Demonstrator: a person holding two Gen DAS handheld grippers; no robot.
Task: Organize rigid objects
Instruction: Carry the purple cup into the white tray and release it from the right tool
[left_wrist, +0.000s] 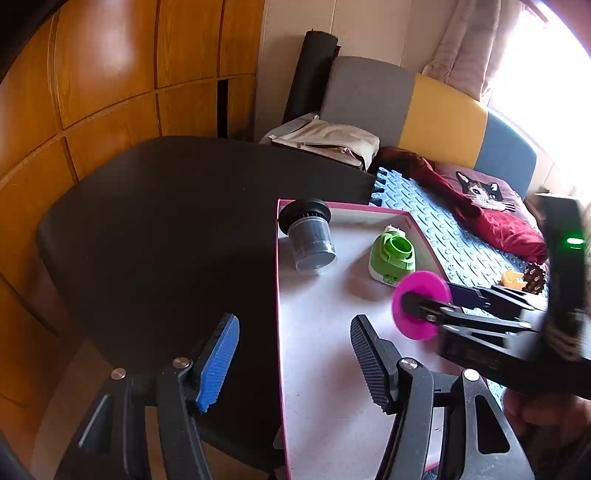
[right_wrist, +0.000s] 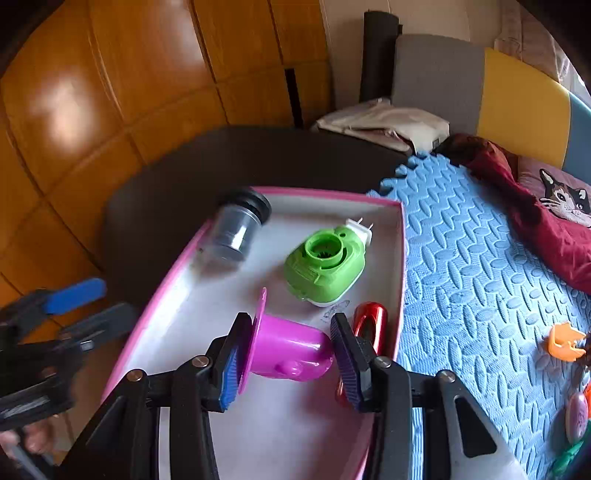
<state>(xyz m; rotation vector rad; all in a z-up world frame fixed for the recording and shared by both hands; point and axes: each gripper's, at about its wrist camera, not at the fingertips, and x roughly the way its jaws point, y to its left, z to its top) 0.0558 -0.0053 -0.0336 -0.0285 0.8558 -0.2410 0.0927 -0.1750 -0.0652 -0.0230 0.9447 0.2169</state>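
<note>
A pink-rimmed tray (left_wrist: 279, 295) (right_wrist: 332, 194) with a white floor lies across a black table and a blue mat. Inside it are a dark jar with a black lid (left_wrist: 310, 236) (right_wrist: 238, 230), a green plug-in device (left_wrist: 393, 256) (right_wrist: 325, 266) and a shiny red object (right_wrist: 371, 325). My right gripper (right_wrist: 286, 362) (left_wrist: 417, 308) is shut on a magenta flanged cup (right_wrist: 291, 350) (left_wrist: 421, 306), held just above the tray floor. My left gripper (left_wrist: 295, 363) (right_wrist: 88, 306) stands open and empty, straddling the tray's left rim.
The black table (left_wrist: 166, 221) lies left of the tray, with wooden cabinet doors behind it. A blue foam mat (right_wrist: 480, 277) on the right carries an orange piece (right_wrist: 565, 341), a pinecone (left_wrist: 533, 278), a pink oval item (right_wrist: 576, 411) and a red cloth (right_wrist: 554, 229).
</note>
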